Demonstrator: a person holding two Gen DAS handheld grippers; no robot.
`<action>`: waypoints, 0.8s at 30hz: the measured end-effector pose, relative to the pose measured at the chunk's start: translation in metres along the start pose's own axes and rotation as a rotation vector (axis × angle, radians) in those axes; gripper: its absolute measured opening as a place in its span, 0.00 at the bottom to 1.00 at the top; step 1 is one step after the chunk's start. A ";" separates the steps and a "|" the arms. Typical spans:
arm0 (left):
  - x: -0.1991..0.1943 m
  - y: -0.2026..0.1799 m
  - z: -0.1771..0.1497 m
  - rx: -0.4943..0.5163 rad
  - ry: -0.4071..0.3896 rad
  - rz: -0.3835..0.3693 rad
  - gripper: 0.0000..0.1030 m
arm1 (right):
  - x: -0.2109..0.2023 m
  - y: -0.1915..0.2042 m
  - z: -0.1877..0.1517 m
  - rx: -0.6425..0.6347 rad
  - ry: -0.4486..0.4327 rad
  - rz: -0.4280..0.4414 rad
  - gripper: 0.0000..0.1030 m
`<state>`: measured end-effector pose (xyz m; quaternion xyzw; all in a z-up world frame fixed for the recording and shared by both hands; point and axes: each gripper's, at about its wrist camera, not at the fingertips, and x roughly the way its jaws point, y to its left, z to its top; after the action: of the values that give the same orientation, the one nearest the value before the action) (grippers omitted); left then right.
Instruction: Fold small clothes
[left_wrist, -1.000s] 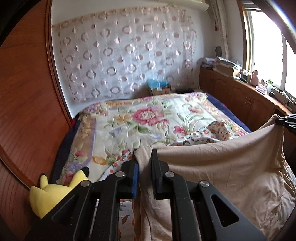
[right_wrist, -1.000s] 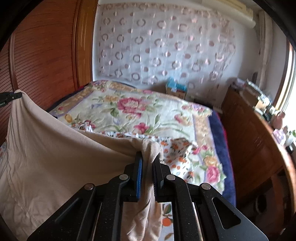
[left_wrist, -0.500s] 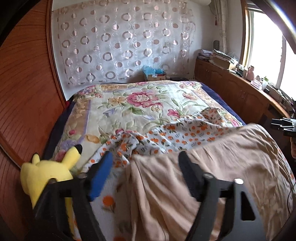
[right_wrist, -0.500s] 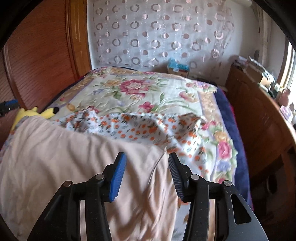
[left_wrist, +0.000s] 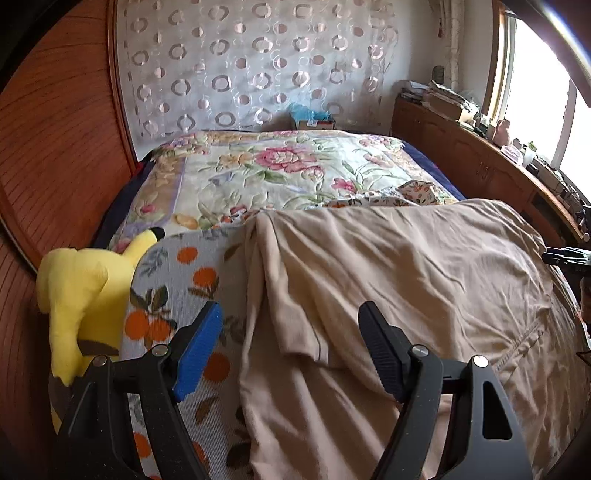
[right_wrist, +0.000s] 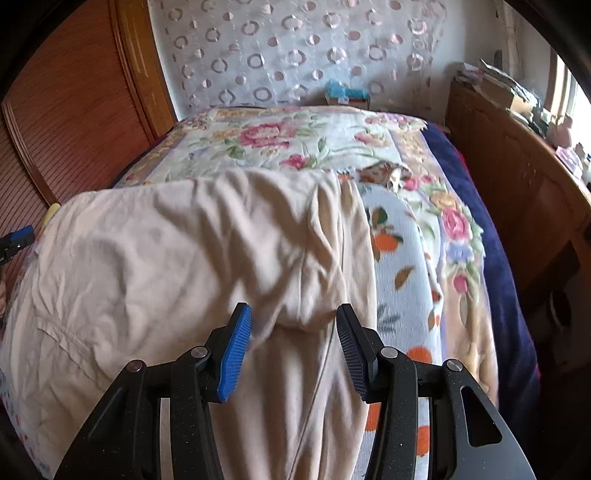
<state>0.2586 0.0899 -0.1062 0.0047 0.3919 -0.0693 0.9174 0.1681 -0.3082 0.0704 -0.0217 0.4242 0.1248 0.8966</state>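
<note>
So the wrinkled beige cotton garment (left_wrist: 406, 266) has just been let go. A second ago it was pinched at two corners and held up stretched between the grippers; now it's been laid down flat across the near end of the bed, on top of the white knit cloth with the orange-fruit print (left_wrist: 177, 280), which sits on the flowered quilt (left_wrist: 280, 166).

The left gripper (left_wrist: 290, 347) is seen spread wide, nothing between the blue pad and the black one, hovering just over the garment's left edge. The right gripper (right_wrist: 293, 343) is also opened up and empty, over the right edge where a folded-over flap (right_wrist: 306, 314) is bunched.

Looks like the spreading-out step is done, and no real fold has been made yet. Some smoothing is probably needed first, since plenty of creases are left in it.

A yellow plush toy (left_wrist: 85, 291) is parked just beside the left edge, could get in the way.
</note>
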 end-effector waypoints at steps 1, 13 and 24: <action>0.000 0.000 -0.001 -0.003 0.002 0.002 0.74 | -0.001 -0.001 0.000 0.008 0.000 0.004 0.48; 0.005 -0.003 -0.010 -0.036 0.044 0.001 0.32 | -0.009 0.004 -0.013 -0.010 -0.051 -0.030 0.50; 0.014 0.001 -0.010 -0.062 0.063 0.004 0.21 | 0.037 0.015 0.008 -0.030 -0.042 -0.041 0.53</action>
<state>0.2612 0.0902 -0.1237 -0.0207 0.4226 -0.0553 0.9044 0.1930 -0.2854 0.0481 -0.0410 0.4027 0.1134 0.9074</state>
